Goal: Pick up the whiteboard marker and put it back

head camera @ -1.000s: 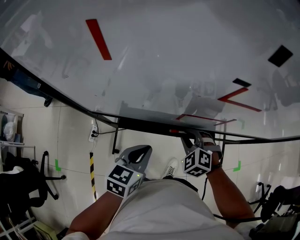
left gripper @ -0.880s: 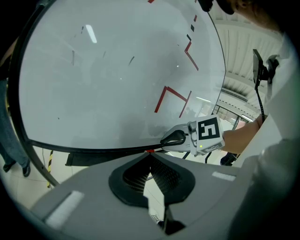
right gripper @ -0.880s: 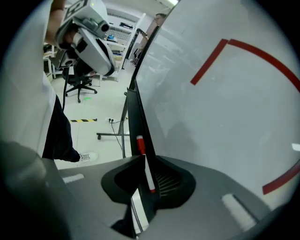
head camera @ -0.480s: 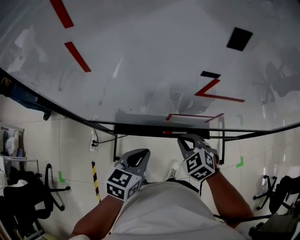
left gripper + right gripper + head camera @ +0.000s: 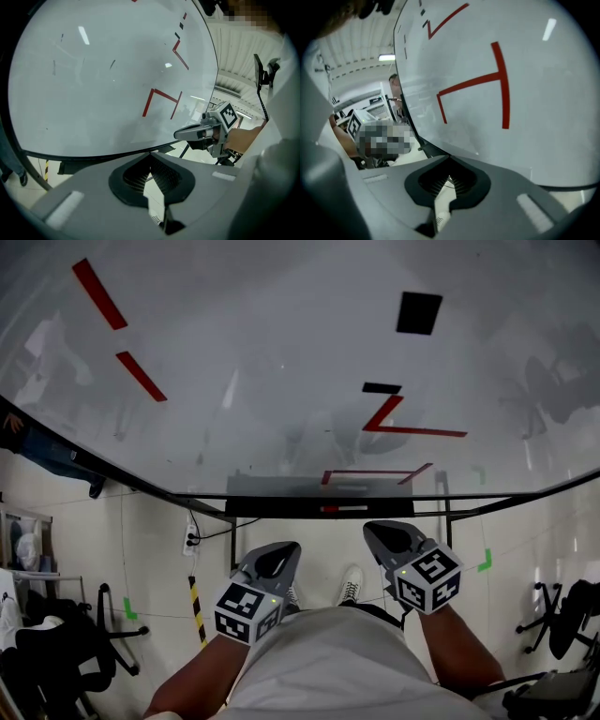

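The whiteboard marker (image 5: 330,509) lies on the narrow tray (image 5: 272,507) under the whiteboard (image 5: 281,362). The left gripper (image 5: 278,550) and right gripper (image 5: 381,532) hang below it, both with jaws together on nothing. Reaching in with the jaws shut would likely nudge the marker along the ledge or off it, since closed tips can only push the barrel.

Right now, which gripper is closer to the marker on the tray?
Probably the right gripper: it sits nearer the marker on the tray than the left gripper. Both have their jaws together and empty.
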The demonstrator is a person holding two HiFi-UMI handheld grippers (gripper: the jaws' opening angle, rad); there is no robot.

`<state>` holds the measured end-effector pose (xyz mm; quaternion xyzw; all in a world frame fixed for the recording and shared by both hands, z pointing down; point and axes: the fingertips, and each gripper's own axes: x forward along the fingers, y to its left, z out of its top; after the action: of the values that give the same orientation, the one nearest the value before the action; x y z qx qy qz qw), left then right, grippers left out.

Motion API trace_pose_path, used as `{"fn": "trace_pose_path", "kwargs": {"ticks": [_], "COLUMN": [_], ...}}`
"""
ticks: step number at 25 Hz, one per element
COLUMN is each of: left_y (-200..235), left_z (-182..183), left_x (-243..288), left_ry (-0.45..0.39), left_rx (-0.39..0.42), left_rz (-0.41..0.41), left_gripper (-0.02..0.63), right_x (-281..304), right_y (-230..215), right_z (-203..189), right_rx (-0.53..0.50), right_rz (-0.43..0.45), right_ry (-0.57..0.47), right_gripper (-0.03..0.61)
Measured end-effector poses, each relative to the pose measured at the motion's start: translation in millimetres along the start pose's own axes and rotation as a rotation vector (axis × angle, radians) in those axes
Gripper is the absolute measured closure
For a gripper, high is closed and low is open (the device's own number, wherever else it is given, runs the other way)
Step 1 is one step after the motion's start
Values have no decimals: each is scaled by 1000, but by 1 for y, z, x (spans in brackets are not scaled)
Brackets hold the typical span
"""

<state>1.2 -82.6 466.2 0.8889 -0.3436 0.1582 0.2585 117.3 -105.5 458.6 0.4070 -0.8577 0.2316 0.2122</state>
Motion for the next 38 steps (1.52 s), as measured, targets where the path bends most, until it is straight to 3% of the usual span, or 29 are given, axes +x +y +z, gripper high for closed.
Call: {"fn": "trace_pose_path", "kwargs": {"ticks": [2,11,17,25,33,38], "left_y": [-1,-7,-11,-11,-22,-50], "left_z": [2,8,10,0,-4,-21], "left_x": [0,3,-2,-27,-48,-61], "left_ry": [-3,-8,-9,-7,-54,-61], "left_rx": [5,37,63,102,87,78], "left_rz": [-4,-47,-108,-182,-141,-90], "left_gripper": [597,597,597,597,597,597], "right_x": [-11,-26,-27,-31,-45,-75], "right_y": [4,21,34,58,88,99], "right_z": [3,-7,-6,-12,-13,-24], "right_rx": [36,29,14,92,42,5], "right_rz": [12,18,-15,-95,-43,4], "right_ry": [-33,-39,-40,-89,-102,-129], "right_gripper": [577,577,577,577,577,577]}}
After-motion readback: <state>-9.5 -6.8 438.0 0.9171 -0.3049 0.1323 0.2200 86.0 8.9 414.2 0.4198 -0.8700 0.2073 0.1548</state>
